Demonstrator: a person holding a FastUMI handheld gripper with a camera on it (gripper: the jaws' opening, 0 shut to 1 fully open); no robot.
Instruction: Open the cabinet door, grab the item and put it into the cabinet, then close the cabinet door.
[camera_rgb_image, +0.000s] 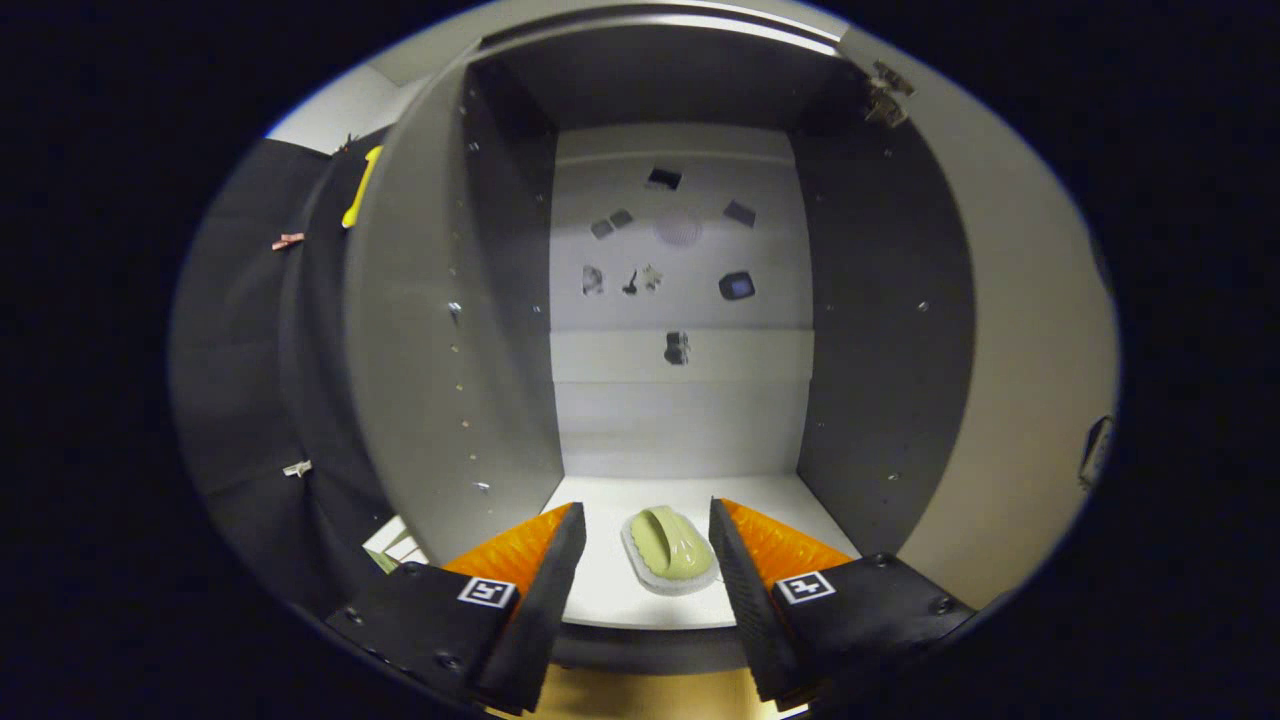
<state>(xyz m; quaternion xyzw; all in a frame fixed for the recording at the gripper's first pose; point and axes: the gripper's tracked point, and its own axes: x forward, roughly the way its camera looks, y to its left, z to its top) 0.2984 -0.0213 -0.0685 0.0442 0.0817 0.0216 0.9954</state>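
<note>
Inside, pale cabinet floor, green item between spread tongs — untouched

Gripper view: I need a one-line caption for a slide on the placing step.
Open fingers flank a green brush resting on the open cabinet's white floor, door swung right.

I am working in a staged recording booth, not a home; black cloth hangs beside the open cabinet; small clips pin the cloth.
</note>
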